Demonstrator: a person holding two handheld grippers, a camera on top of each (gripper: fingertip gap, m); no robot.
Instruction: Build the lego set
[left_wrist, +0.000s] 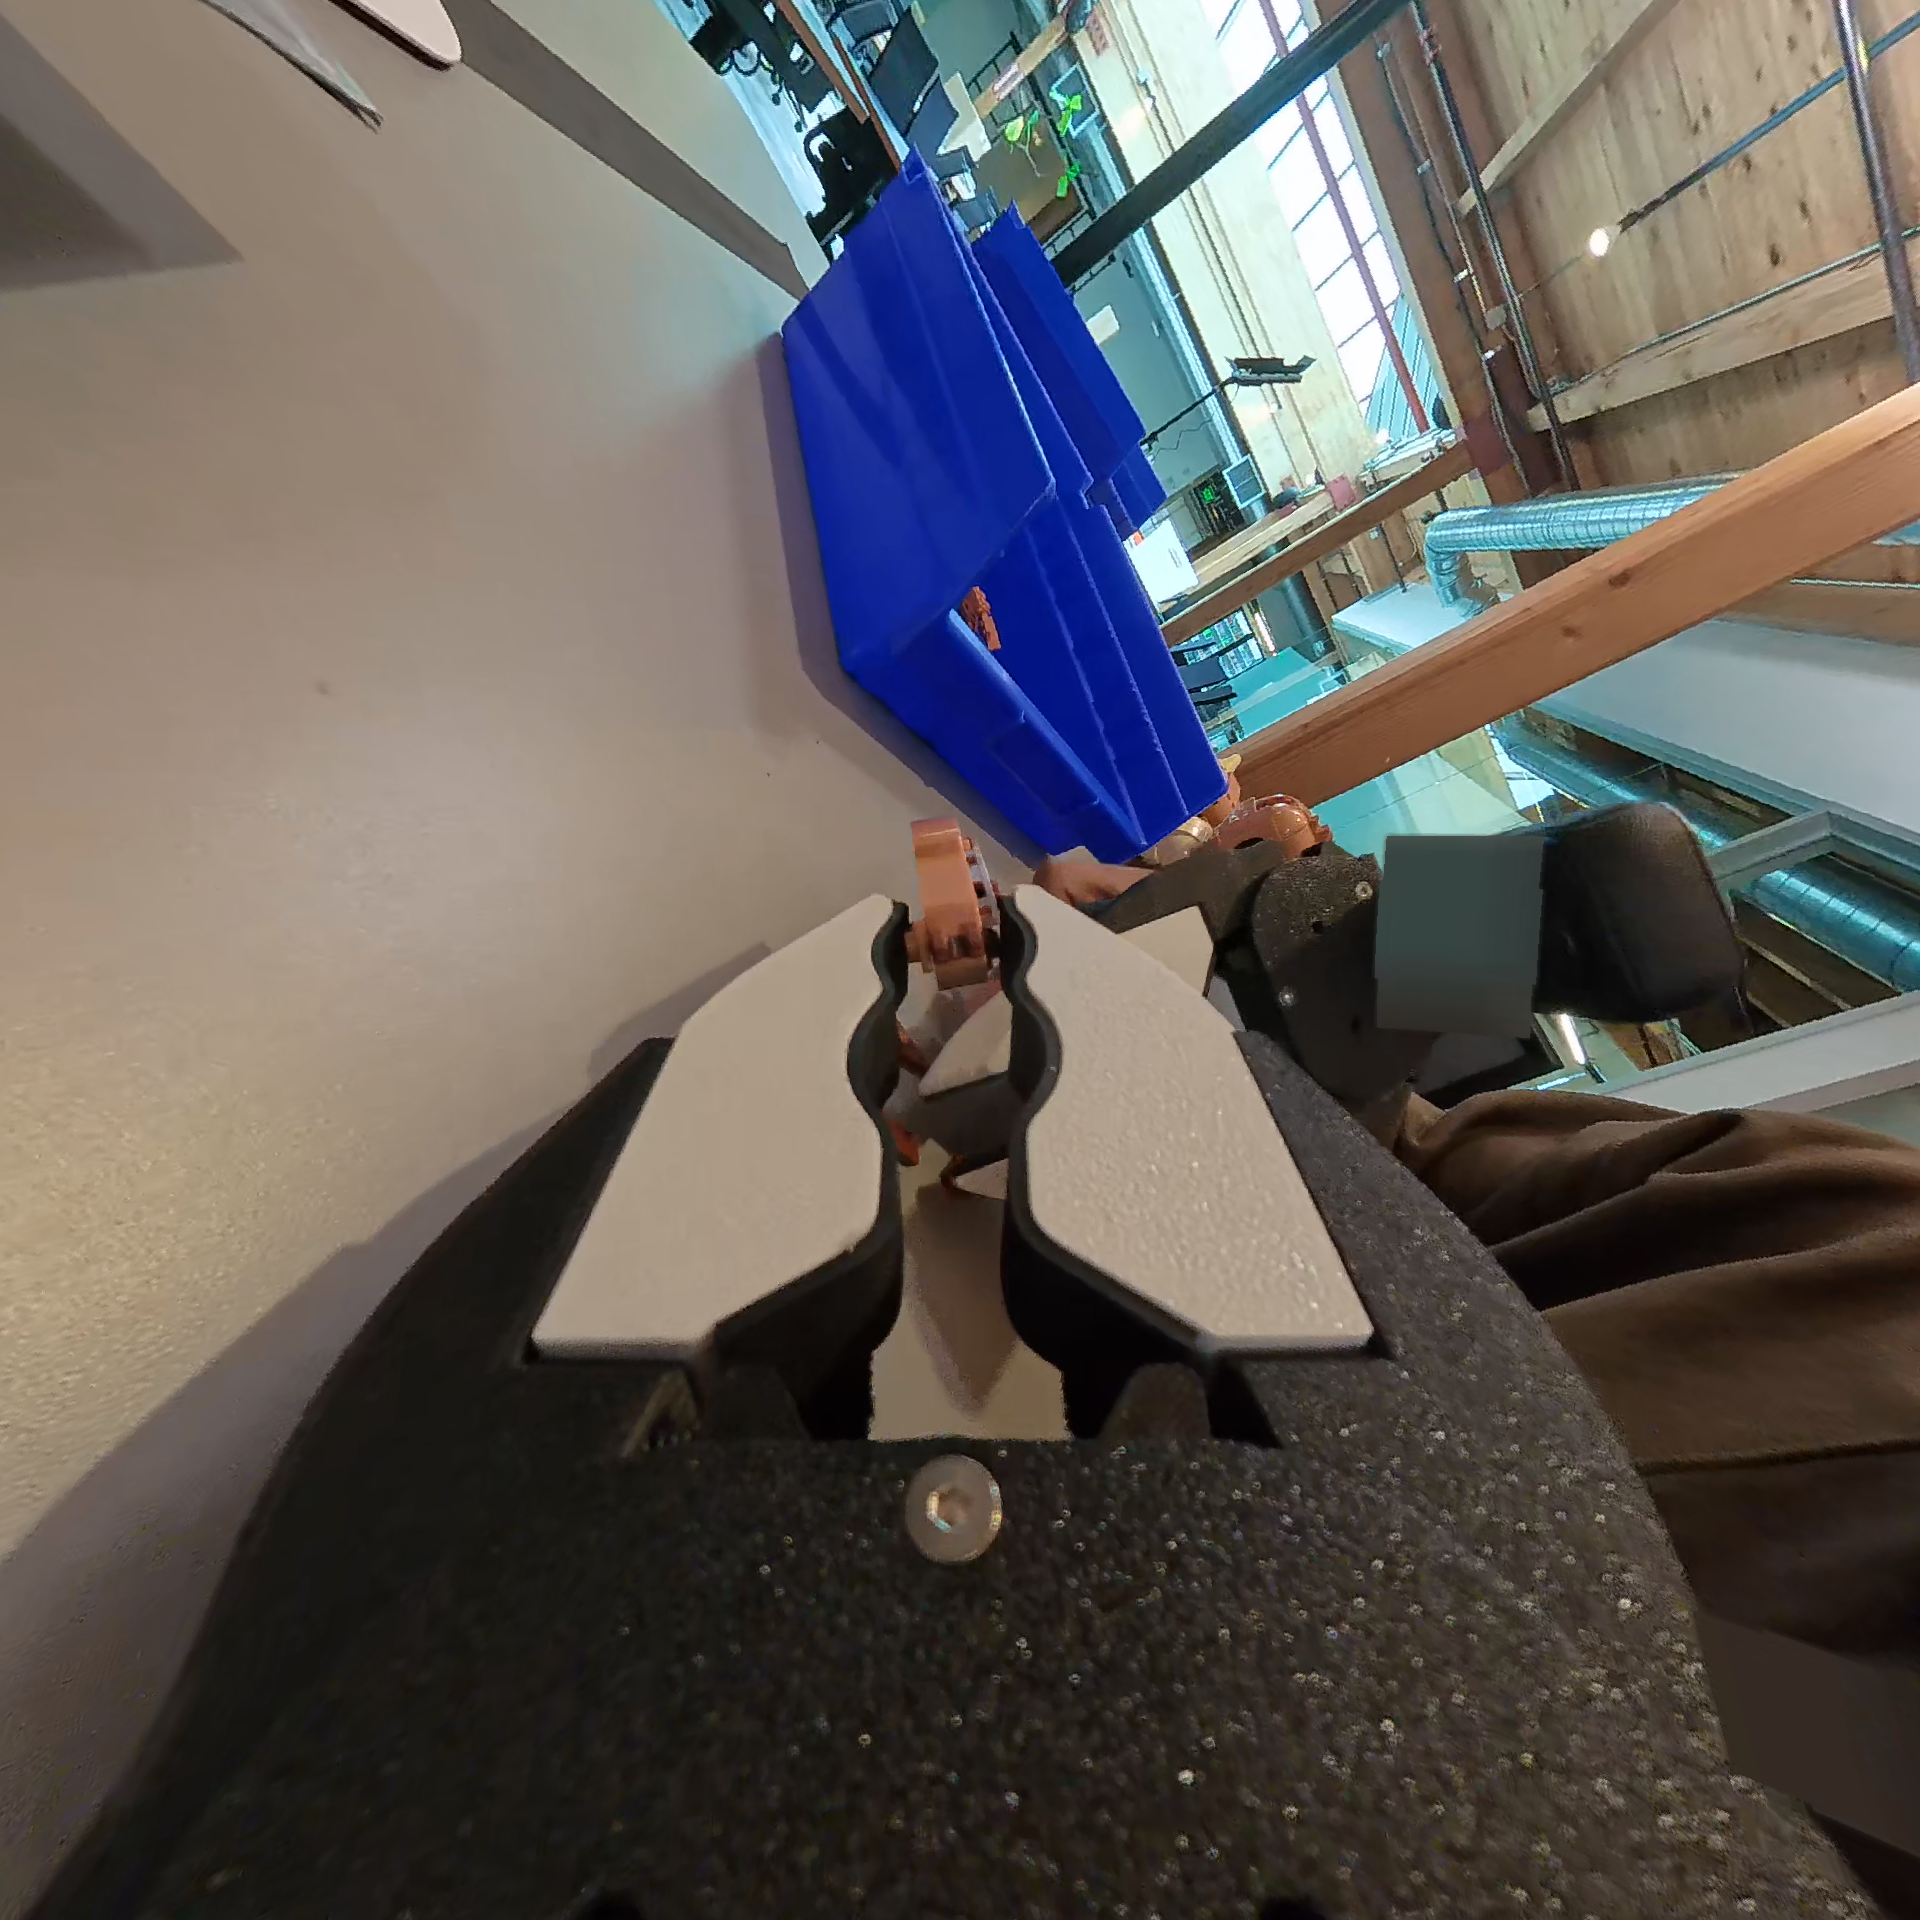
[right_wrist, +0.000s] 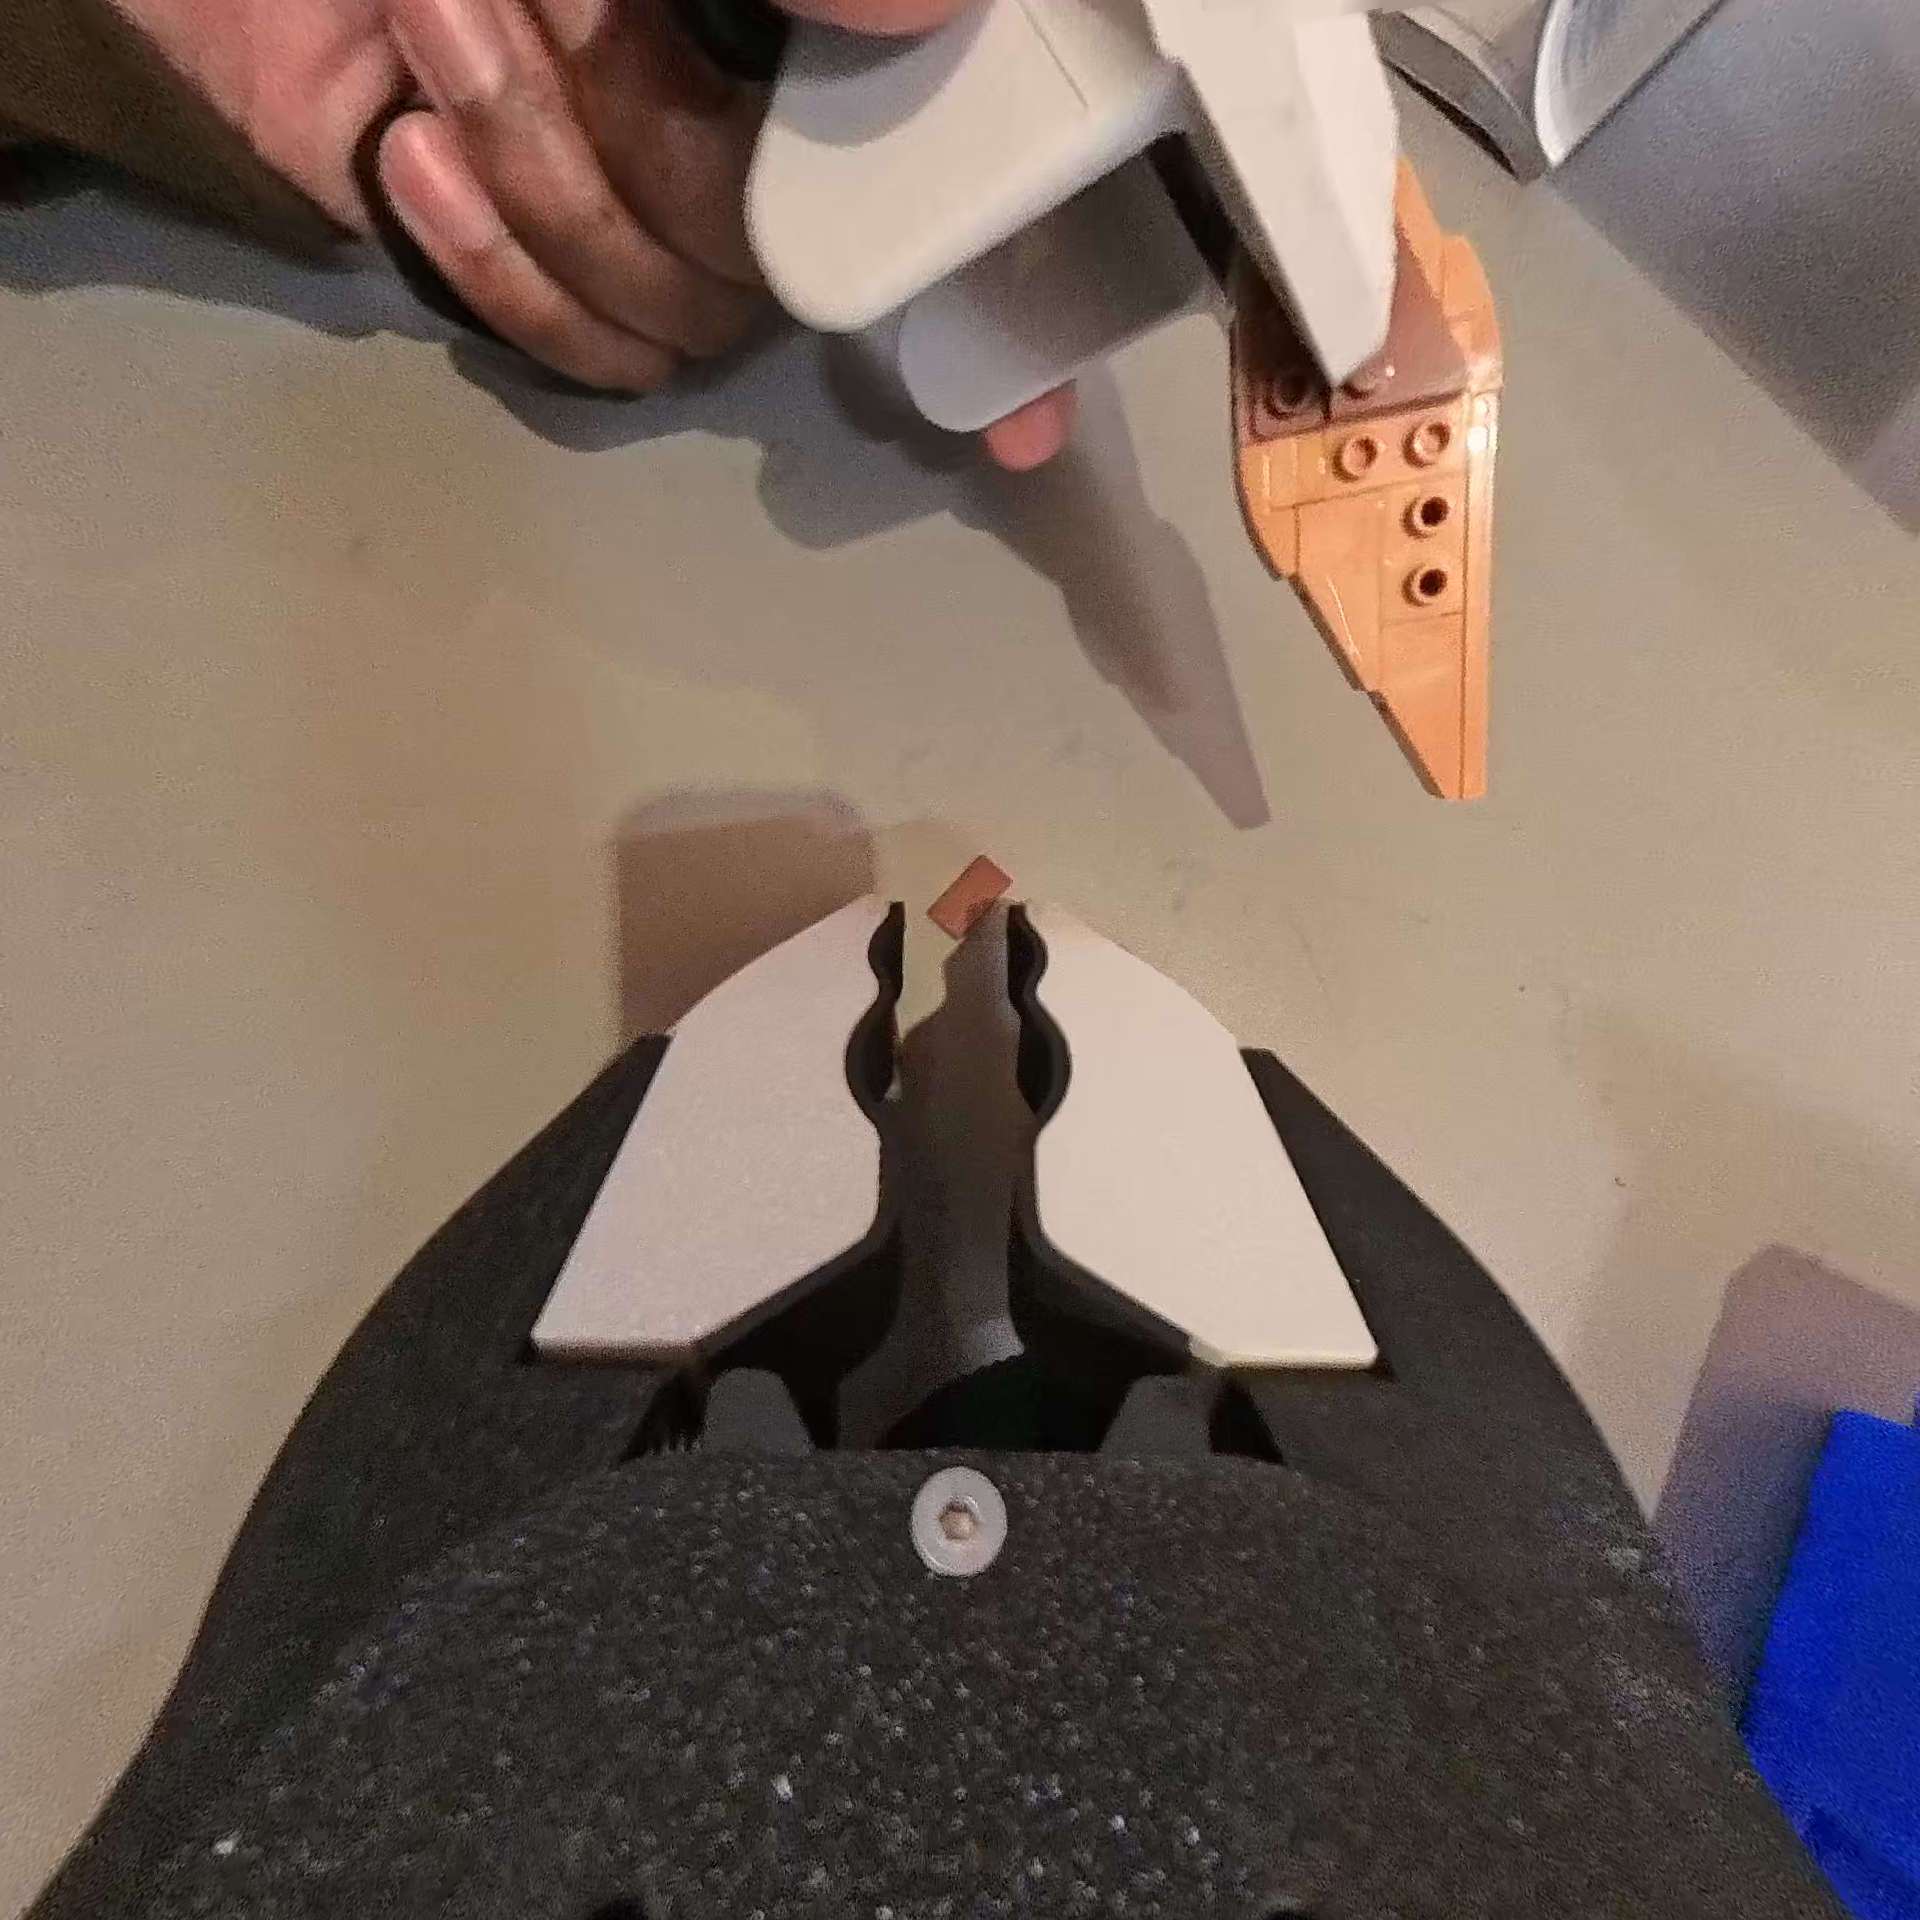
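My left gripper is shut on a tan and brown lego assembly. In the right wrist view that gripper holds the same pointed, wedge-shaped assembly above the table, studs facing the camera. My right gripper points down at the table, jaws a small gap apart. A small brown tile sits at its tips, touching the right fingertip but not the left one. The right gripper's fingers show through the gap of the left one.
Blue bins stand on the beige table beyond the left gripper, one holding orange pieces; a blue bin corner is at lower right. A person's hand grips the left tool. More tan lego pieces lie by the bins. Some 9 cm of space lies between my two pairs of fingers.
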